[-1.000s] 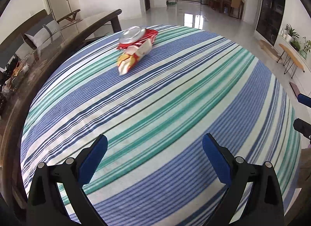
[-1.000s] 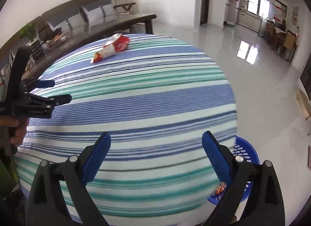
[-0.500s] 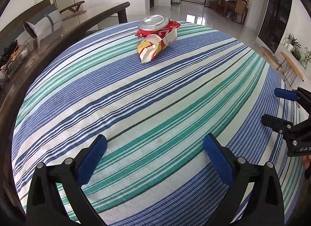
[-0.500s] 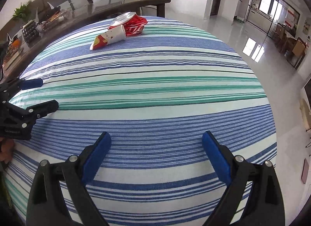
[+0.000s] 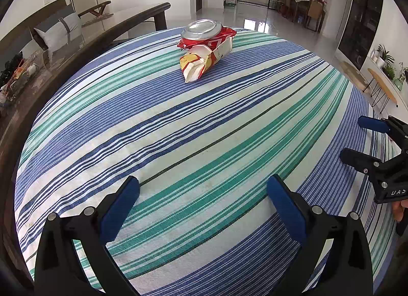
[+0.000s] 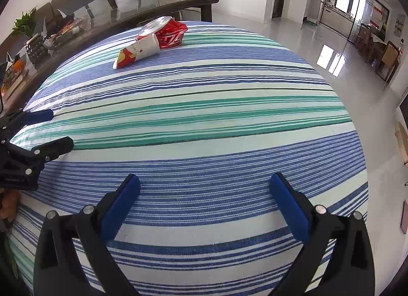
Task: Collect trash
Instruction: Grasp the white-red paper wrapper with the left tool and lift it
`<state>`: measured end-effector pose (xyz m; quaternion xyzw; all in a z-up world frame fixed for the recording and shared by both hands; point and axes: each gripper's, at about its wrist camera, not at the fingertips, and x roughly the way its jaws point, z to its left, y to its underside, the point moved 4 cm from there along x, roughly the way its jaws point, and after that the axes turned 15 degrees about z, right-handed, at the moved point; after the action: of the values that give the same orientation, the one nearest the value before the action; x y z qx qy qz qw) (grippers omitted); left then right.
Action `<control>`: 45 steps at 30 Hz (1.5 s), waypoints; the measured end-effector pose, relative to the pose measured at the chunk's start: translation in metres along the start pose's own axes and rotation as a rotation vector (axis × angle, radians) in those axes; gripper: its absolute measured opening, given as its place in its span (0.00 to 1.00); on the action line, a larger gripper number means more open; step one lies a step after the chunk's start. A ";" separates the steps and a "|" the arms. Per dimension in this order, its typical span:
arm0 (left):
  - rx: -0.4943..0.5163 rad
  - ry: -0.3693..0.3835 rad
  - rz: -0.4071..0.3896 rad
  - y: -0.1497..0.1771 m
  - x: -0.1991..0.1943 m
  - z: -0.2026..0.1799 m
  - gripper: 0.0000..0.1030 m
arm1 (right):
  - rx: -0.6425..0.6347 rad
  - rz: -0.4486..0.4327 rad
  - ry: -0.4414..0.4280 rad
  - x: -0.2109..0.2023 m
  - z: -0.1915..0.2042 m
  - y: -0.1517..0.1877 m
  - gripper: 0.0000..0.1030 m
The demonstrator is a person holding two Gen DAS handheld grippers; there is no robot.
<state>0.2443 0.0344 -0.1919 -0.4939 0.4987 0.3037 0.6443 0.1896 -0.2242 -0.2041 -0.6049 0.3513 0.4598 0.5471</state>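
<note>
Below, the left gripper (image 5: 202,195) hangs with jaws wide and nothing between them, over the striped cloth (image 5: 204,122). Likewise the right gripper (image 6: 205,192): its jaws have just been opening, and only bare cloth lies between its blue pads (image 6: 119,206). Well apart from both, near the far edge, lies the trash: a crushed red can (image 6: 168,32) with its silver end tilted up, and touching it a squashed paper cup (image 6: 136,52), white with red and yellow print, on its side.
</note>
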 end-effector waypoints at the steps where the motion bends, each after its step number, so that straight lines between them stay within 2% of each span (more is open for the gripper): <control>1: 0.000 0.000 0.000 0.000 0.000 0.000 0.96 | 0.000 0.000 0.000 0.000 0.000 0.000 0.96; 7: 0.030 0.020 0.018 0.005 -0.001 0.001 0.96 | 0.000 0.000 0.000 0.000 0.000 0.000 0.95; 11: 0.127 0.072 0.107 -0.003 -0.002 0.002 0.96 | 0.000 0.000 0.000 0.000 0.000 0.000 0.95; 15: 0.198 0.093 0.057 -0.042 -0.014 0.004 0.96 | 0.000 0.000 0.000 0.000 0.000 0.000 0.95; 17: 0.220 0.114 0.056 -0.067 -0.006 0.004 0.96 | -0.001 0.000 0.000 0.000 0.000 0.000 0.95; 22: 0.188 0.126 0.061 -0.128 0.035 0.011 0.96 | 0.000 0.000 0.000 0.000 0.000 0.000 0.95; 27: 0.186 0.124 0.036 -0.153 0.054 0.009 0.95 | 0.000 0.001 0.000 0.000 0.000 0.000 0.95; 29: 0.196 0.132 0.035 -0.155 0.055 0.008 0.95 | 0.000 0.000 0.000 0.000 0.000 0.000 0.95; 30: 0.203 0.128 0.029 -0.155 0.054 0.007 0.89 | 0.000 0.001 0.000 0.000 0.000 0.000 0.95; 31: 0.211 0.109 0.017 -0.154 0.053 0.007 0.75 | 0.000 0.000 0.000 0.000 0.000 0.000 0.95; 32: 0.220 0.082 0.005 -0.152 0.051 0.007 0.68 | 0.000 0.000 0.000 0.000 0.000 0.000 0.95; 33: 0.221 0.096 -0.004 -0.150 0.048 0.007 0.52 | 0.000 0.000 0.000 0.000 0.000 0.000 0.95; 34: 0.207 0.099 -0.005 -0.148 0.046 0.008 0.48 | -0.001 0.000 0.000 0.000 0.000 0.000 0.95; 37: 0.161 0.111 -0.012 -0.134 0.034 0.014 0.44 | -0.001 0.000 0.000 0.000 0.000 0.000 0.95; 45: 0.061 0.047 0.015 -0.059 -0.006 0.039 0.45 | -0.001 0.000 0.000 0.000 0.000 0.000 0.95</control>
<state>0.3084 0.0523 -0.1663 -0.4772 0.5267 0.2815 0.6446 0.1900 -0.2240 -0.2040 -0.6050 0.3512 0.4601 0.5468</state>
